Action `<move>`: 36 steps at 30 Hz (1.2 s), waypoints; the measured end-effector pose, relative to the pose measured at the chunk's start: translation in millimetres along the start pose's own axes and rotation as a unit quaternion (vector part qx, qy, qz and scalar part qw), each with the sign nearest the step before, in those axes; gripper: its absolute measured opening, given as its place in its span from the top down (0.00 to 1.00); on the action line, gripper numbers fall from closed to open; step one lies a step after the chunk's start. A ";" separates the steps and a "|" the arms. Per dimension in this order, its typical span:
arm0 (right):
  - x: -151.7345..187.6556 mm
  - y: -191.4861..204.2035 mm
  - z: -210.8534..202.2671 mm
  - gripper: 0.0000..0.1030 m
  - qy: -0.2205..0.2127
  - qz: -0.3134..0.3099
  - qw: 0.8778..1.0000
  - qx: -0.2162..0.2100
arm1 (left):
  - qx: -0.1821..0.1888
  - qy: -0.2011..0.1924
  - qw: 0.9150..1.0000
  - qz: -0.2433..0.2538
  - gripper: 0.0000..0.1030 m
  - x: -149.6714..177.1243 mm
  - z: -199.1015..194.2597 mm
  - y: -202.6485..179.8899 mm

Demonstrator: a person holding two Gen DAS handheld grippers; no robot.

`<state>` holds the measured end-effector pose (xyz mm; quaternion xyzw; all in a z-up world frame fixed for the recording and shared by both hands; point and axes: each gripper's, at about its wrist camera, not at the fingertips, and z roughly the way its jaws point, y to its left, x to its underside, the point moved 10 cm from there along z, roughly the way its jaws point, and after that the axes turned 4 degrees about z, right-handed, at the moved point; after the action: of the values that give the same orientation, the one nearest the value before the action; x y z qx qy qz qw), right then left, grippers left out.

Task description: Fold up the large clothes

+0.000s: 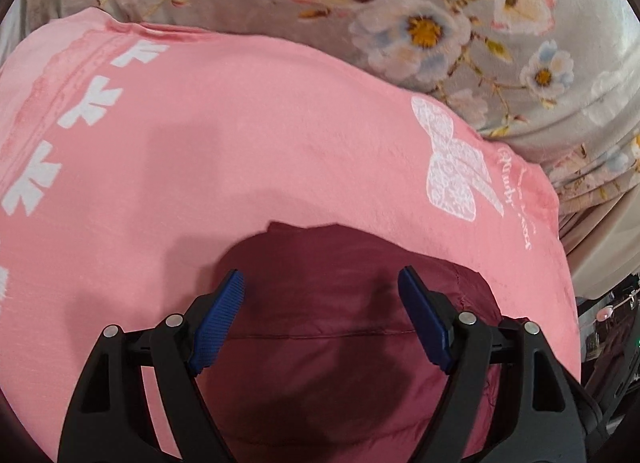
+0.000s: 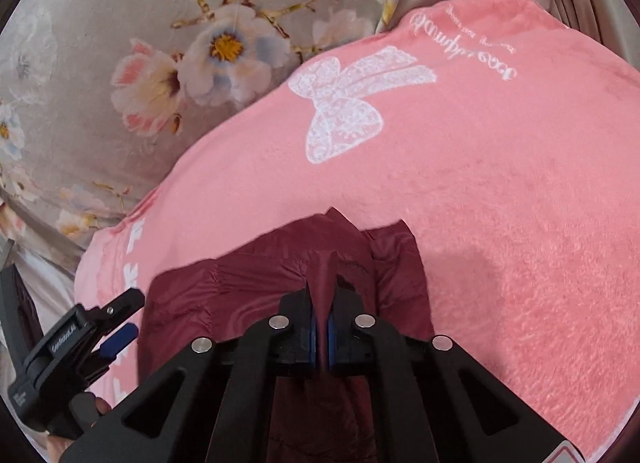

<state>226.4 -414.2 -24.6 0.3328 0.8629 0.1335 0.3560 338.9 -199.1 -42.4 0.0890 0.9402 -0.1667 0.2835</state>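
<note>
The landmark is the pink blanket [image 1: 280, 151], which lies spread over a grey floral bedsheet [image 1: 400, 3]. The task item, a maroon quilted garment [image 1: 340, 323], rests on the near portion of the blanket, well short of the white bow print [image 1: 456, 167].

Left side: the left gripper [image 1: 322, 283] hovers over the garment's near-left area with its jaws wide apart and nothing between the blue pads [image 1: 218, 323]. Whether the pads touch the fabric cannot be determined. In the right wrist view the same gripper [image 2: 124, 323] appears at the garment's left edge, over the blanket's lettered border.

Right side: the right gripper [image 2: 321, 327] is fully closed, pinching a raised ridge of the maroon garment [image 2: 256, 283] between its pads. The ridge rises to a peak pointing toward the bow print [image 2: 348, 111].

Probable step in hand: securing a second hold before a fold is carried over. Recommended procedure:

1. Lower the left gripper onto an edge or seam matching the right gripper's hold, not the panel centre.
2. Capture all layers; slippery quilted fabric probably escapes a shallow pinch.
3. Keep both holds level and taut so the fold line forms straight.
4. Avoid catching the blanket beneath.
</note>
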 end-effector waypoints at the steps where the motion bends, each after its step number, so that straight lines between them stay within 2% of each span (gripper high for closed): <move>1: 2.6 -1.4 5.2 0.97 0.002 -0.001 1.000 0.002 | -0.012 0.002 1.000 0.005 0.26 3.8 8.6 -2.7; 7: 13.1 -9.1 28.8 0.96 -0.003 -0.042 0.999 0.020 | -0.065 -0.019 0.997 0.036 0.20 13.8 29.0 -6.6; 11: 19.2 -12.6 40.7 0.96 0.001 -0.047 0.999 0.010 | -0.079 -0.035 0.995 0.045 0.13 16.9 37.1 -5.1; 16: 22.2 -16.7 47.5 0.96 0.002 -0.040 0.999 -0.008 | -0.094 -0.056 0.993 0.054 0.10 20.4 43.3 -4.6; 20: 23.9 -15.8 49.5 0.96 0.000 -0.045 0.999 -0.006 | -0.112 -0.065 0.989 0.066 0.09 21.4 47.6 -6.0; 29: 24.2 -14.9 50.8 0.96 -0.007 -0.057 0.998 0.005 | -0.131 -0.075 0.985 0.078 0.07 22.0 52.8 -7.5; 36: 23.9 -14.9 51.2 0.96 -0.007 -0.056 0.998 0.004 | -0.132 -0.075 0.985 0.078 0.06 22.5 56.9 -7.2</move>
<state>242.7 -409.7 -80.5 0.2859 0.8782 0.1078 0.3679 347.2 -224.9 -97.7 0.1107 0.9201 -0.0251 0.3748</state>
